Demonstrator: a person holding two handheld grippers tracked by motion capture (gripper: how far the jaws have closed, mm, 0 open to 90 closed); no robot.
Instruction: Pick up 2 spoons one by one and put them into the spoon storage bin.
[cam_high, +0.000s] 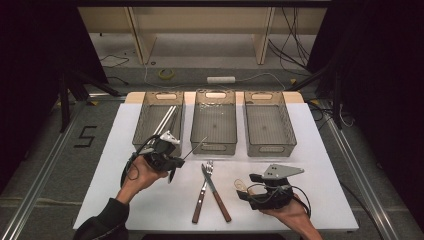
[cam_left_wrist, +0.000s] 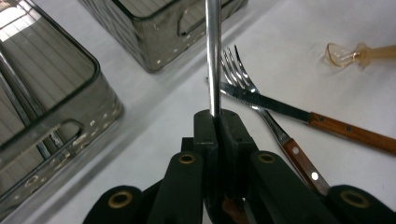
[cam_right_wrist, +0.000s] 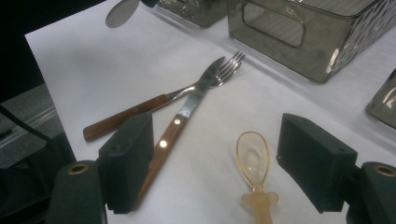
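My left gripper (cam_high: 174, 162) hangs above the table's left front, shut on a metal spoon (cam_left_wrist: 214, 56). The spoon's shaft (cam_high: 195, 148) points toward the middle bin (cam_high: 214, 146), and its bowl (cam_right_wrist: 122, 11) hangs on the near side. My right gripper (cam_high: 246, 187) rests low at the front right, open. An amber plastic spoon (cam_right_wrist: 254, 158) lies on the table between its pads, touching neither. A wooden-handled fork (cam_high: 198, 206) and knife (cam_high: 220, 200) lie crossed on the white table, between the two grippers.
Three clear bins stand in a row at the back: a left bin (cam_high: 141, 120) holding long metal rods, the middle bin, and a right bin (cam_high: 271, 149). The table's front edge (cam_high: 215, 227) is near both hands.
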